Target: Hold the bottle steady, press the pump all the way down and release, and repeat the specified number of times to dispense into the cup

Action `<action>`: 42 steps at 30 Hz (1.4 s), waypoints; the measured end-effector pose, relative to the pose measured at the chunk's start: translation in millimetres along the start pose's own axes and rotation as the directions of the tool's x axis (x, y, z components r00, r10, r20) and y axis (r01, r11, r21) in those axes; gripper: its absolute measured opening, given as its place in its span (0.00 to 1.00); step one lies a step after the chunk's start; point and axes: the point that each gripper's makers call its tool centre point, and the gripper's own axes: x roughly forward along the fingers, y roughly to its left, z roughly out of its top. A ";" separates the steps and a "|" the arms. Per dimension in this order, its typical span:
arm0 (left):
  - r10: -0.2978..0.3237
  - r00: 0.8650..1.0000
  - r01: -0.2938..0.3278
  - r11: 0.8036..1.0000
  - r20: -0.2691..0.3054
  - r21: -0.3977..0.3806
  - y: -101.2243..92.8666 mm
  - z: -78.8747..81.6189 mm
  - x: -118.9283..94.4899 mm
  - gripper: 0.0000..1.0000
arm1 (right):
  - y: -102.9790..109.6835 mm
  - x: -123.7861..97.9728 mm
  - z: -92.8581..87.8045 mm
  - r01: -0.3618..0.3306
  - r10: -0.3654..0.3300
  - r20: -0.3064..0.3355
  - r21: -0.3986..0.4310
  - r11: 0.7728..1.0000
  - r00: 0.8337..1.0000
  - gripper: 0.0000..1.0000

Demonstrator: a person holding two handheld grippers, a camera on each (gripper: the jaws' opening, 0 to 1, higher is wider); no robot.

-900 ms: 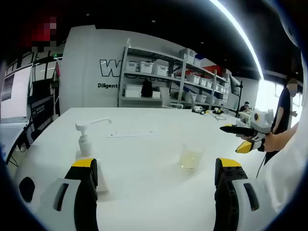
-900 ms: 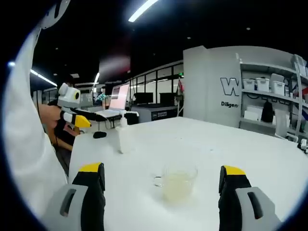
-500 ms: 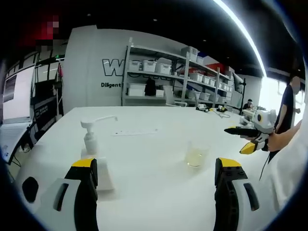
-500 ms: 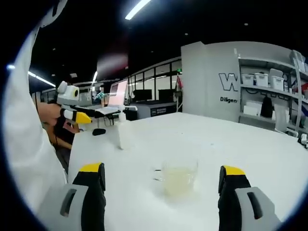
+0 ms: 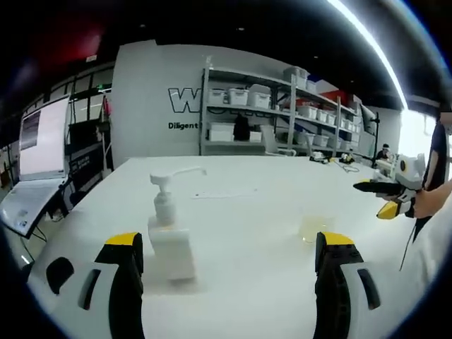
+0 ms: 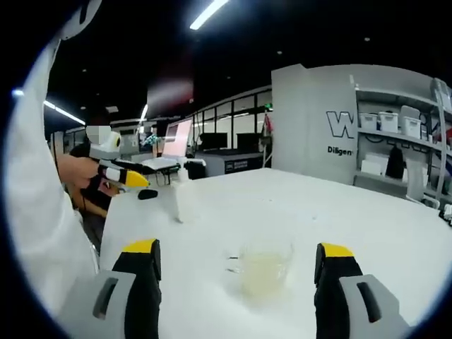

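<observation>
White plastic bottle [image 5: 169, 236] is seen upright just ahead of the left gripper [image 5: 229, 247], nearer its left jaw, pump spout aimed right toward the cup [image 5: 313, 228]. Left jaws are held spread, nothing between them. Right gripper [image 6: 236, 258] is likewise spread, the cup [image 6: 261, 268] ahead between its jaws, apart. Left gripper is judged nearer the bottle. One bottle and one cup are counted on the table [image 5: 240, 205].

One white plastic pump bottle [image 5: 170, 236] with a long curved spout stands on one broad white table [image 5: 240, 212]. One clear cup [image 6: 262, 268] holds pale yellowish liquid. Two yellow-tipped grippers are counted: the left gripper [image 5: 229, 244] and the right gripper [image 6: 236, 254]. One open laptop [image 5: 32, 173] sits at the table's edge, and one metal shelving rack [image 5: 282, 113] carries several white bins.
</observation>
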 end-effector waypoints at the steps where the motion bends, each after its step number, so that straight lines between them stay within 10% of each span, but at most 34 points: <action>1: 0.027 0.999 -0.027 0.999 0.018 -0.022 4.8 2.0 0.1 1.00 | 0.7 0.2 2.6 -0.004 0.004 0.014 -0.001 1.000 1.000 0.89; 31: 0.140 0.989 -0.138 0.990 0.042 -0.037 36.1 -12.9 17.2 1.00 | -7.3 -4.0 10.0 0.002 -0.001 0.028 -0.017 1.000 1.000 0.73; 42: 0.118 0.993 -0.116 0.992 0.023 -0.052 38.0 -25.2 25.8 1.00 | -12.5 -3.8 18.4 0.016 -0.017 0.087 0.017 1.000 0.996 1.00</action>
